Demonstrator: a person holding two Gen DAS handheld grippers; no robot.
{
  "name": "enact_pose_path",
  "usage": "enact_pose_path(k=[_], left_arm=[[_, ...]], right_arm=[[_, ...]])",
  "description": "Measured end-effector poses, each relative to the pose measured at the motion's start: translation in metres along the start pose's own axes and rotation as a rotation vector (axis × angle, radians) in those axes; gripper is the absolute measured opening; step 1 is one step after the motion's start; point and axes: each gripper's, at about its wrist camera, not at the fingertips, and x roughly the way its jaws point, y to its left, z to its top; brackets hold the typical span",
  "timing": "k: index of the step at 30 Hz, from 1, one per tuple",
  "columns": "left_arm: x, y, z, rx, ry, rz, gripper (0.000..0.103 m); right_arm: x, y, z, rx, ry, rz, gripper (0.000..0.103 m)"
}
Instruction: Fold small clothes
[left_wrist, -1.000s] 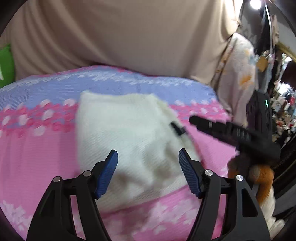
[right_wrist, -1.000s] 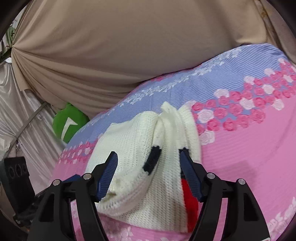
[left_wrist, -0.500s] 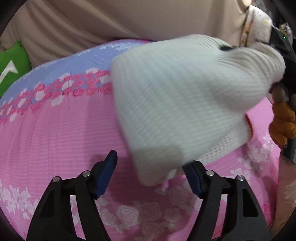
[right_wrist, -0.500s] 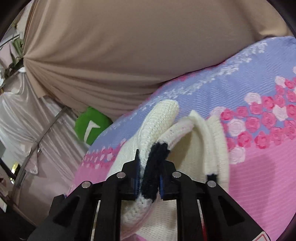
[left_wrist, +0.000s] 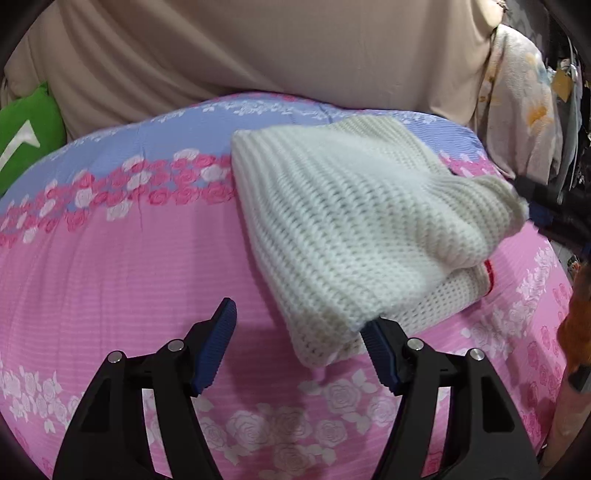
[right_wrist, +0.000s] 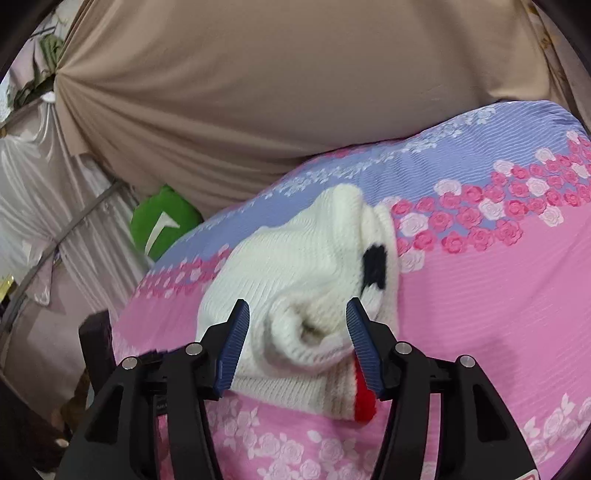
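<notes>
A white knitted garment lies folded over itself on the pink floral bedspread. My left gripper hovers low over the bedspread with its jaws closing. The garment's near corner lies between the fingers beside the right pad, and the pads do not press it. In the right wrist view the garment shows a black patch and a red patch. My right gripper is opening. A rolled fold of the knit sits loose between its blue pads.
A beige curtain hangs behind the bed. A green cushion lies at the far left edge. A floral cloth hangs at the right. The right gripper's black body reaches in at the garment's right end.
The right gripper shut on the garment's edge, lifted it across and folded it over, and has now let go. The left gripper sank toward the bedspread.
</notes>
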Motion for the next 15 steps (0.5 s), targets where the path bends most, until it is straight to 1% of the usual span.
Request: enact_pose_path(k=[1,2,3,4,5,6,7,9,10,11,12,13,14,15], left_arm=[[0.004,-0.003,0.002,0.01,0.005,-0.001,0.065],[0.01,-0.005,0.003,0.017,0.015,-0.001,0.065],[0.015,-0.008,0.003,0.024,0.024,-0.006,0.065],[0.019,-0.009,0.003,0.026,0.033,-0.006,0.061],[0.022,-0.008,0.004,0.023,0.038,-0.004,0.055],[0.022,-0.006,0.004,0.01,0.047,-0.001,0.044],[0.021,0.0,0.006,-0.009,0.049,-0.002,0.04],[0.017,0.012,0.005,-0.043,0.055,-0.011,0.036],[0.017,0.016,0.004,-0.051,0.064,-0.015,0.037],[0.018,0.019,0.002,-0.057,0.073,-0.025,0.037],[0.021,0.02,0.0,-0.058,0.085,-0.02,0.037],[0.025,0.019,-0.003,-0.053,0.099,-0.011,0.037],[0.028,0.018,-0.007,-0.052,0.108,-0.009,0.037],[0.027,0.015,-0.008,-0.04,0.097,0.005,0.037]], right_arm=[[0.007,0.001,-0.005,-0.013,0.011,-0.012,0.055],[0.014,0.0,-0.007,-0.026,0.021,-0.035,0.051],[0.021,0.0,-0.009,-0.031,0.026,-0.067,0.042],[0.024,0.0,-0.008,-0.032,0.03,-0.072,0.023],[0.02,0.003,-0.006,-0.028,0.02,-0.032,0.015],[0.006,0.003,-0.006,-0.024,-0.012,0.011,0.015],[-0.009,0.006,-0.003,-0.017,-0.054,0.074,0.014],[-0.035,0.002,0.0,0.02,-0.113,0.182,0.012],[-0.039,-0.005,-0.002,0.044,-0.109,0.206,0.012],[-0.035,-0.015,-0.007,0.066,-0.083,0.177,0.012],[-0.024,-0.025,-0.014,0.077,-0.042,0.101,0.012],[-0.007,-0.036,-0.024,0.084,0.031,-0.021,0.012],[0.009,-0.046,-0.034,0.094,0.095,-0.098,0.012],[0.013,-0.052,-0.042,0.113,0.09,-0.079,0.012]])
